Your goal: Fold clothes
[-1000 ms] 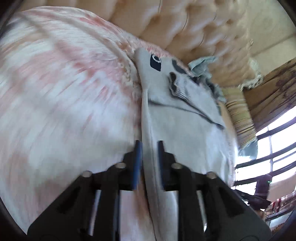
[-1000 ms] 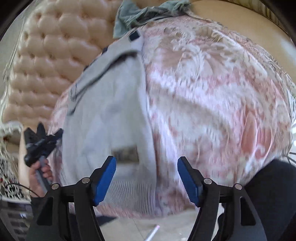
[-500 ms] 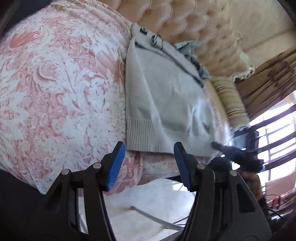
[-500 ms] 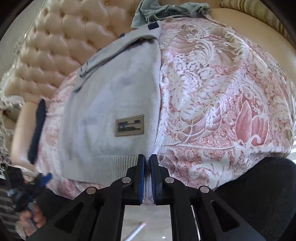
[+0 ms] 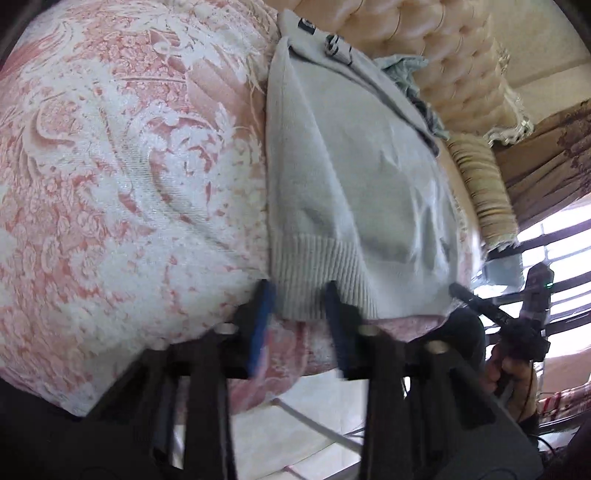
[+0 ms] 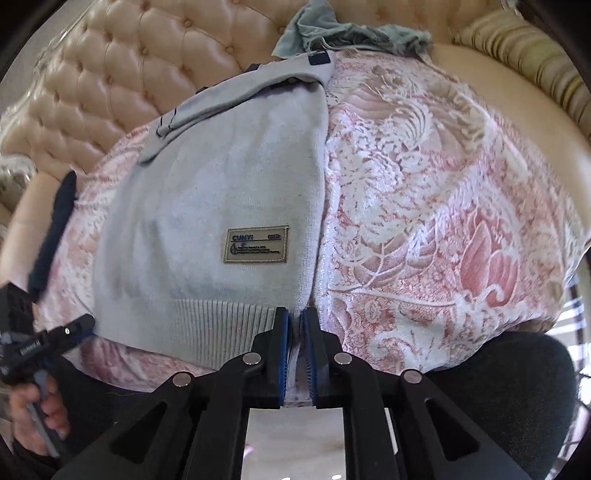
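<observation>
I am looking at a pale grey knit sweater lying flat on a pink-and-white floral cushion cover, its weave raised and nubbly; the sweater's body is soft and fine-knit, its hem ribbed, with a stitched tan rectangular label near the right edge. My right tongs are clamping the hem's right corner, a strip of knit pinched between the blue pads. My left tongs are closing around the hem's left corner, the ribbed edge sitting between pads that are blurred and standing apart. The hem is hanging right at the cushion's front edge, with pale floor below. To the right of the sweater the cover is lying bare and wide. Behind it a tufted cream leather backrest is rising, with crumpled blue-green cloth against it.
</observation>
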